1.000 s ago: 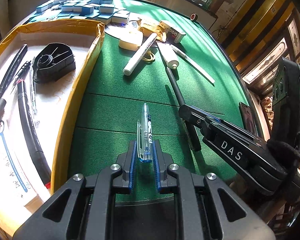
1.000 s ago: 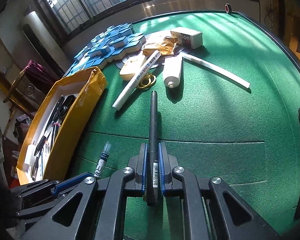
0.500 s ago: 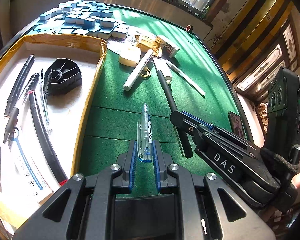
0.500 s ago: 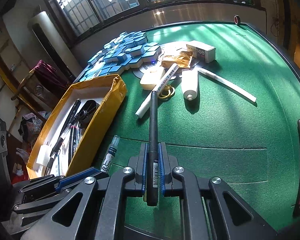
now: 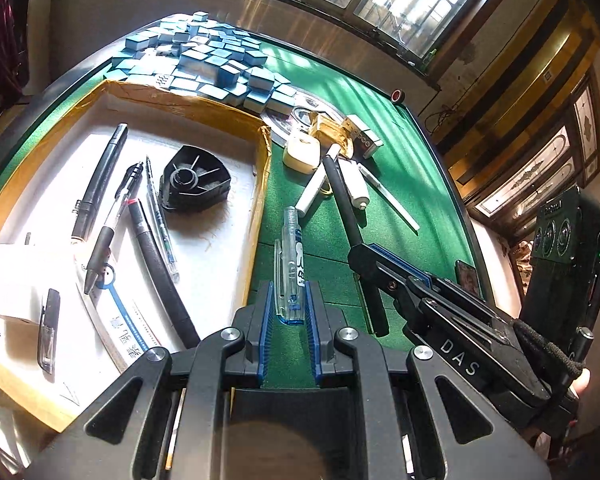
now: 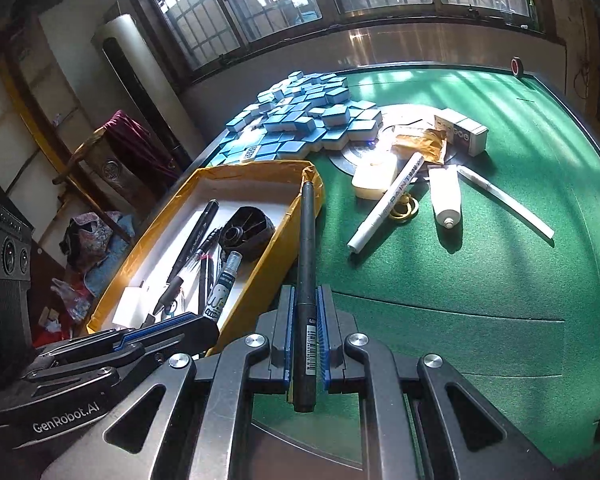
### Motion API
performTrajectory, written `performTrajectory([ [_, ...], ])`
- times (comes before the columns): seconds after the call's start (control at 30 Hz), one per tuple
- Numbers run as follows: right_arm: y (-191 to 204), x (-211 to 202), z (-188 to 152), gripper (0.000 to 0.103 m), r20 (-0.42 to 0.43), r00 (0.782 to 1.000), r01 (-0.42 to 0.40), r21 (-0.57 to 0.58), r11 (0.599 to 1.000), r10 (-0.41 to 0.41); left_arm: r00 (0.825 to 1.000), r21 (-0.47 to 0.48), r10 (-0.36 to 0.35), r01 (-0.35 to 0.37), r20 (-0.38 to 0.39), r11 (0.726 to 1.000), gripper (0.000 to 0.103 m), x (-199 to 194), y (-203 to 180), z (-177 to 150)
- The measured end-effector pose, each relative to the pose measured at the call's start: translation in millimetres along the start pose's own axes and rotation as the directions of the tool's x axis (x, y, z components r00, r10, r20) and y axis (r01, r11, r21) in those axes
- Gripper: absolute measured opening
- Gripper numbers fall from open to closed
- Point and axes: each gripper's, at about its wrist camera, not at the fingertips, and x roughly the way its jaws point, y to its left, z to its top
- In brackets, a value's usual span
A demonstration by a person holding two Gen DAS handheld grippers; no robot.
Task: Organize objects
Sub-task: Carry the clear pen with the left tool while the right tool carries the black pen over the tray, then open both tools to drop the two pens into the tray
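My left gripper (image 5: 287, 300) is shut on a clear plastic pen (image 5: 290, 256) and holds it above the green felt, just right of the yellow-walled box (image 5: 260, 200). My right gripper (image 6: 305, 320) is shut on a long black pen (image 6: 306, 248) whose tip reaches over the box's near corner (image 6: 314, 184). The box holds several pens (image 5: 100, 184), a black plastic part (image 5: 194, 180) and papers. Each gripper shows in the other's view: the right one (image 5: 370, 254), the left one (image 6: 164, 328) with the clear pen (image 6: 224, 284).
On the felt beyond lie a white paint marker (image 6: 388, 204), a white tube (image 6: 444, 196), a thin white stick (image 6: 504, 208), a cream case (image 6: 374, 178), a gold wrapper (image 6: 420, 142), a small carton (image 6: 462, 130) and a heap of blue tiles (image 6: 300, 120). A phone (image 5: 468, 280) lies at the right edge.
Both grippers, still holding their pens, have lifted and shifted left toward the box. The black pen's tip now overlaps the box corner; the clear pen sits nearer the box wall.
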Motion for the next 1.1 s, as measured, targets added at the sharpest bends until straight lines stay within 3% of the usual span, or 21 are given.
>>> performTrajectory([
  [0.63, 76, 57, -6, 0.010, -0.127, 0.988, -0.106, -0.126, 0.986, 0.090, 0.985, -0.178, 0.147, -0.130, 0.088, 0.976, 0.013, -34, 116, 34],
  [1.1, 86, 84, -8, 0.010, -0.180, 0.982, -0.078, -0.146, 0.986, 0.051, 0.981, -0.183, 0.196, -0.192, -0.001, 0.964, 0.013, 4, 157, 46],
])
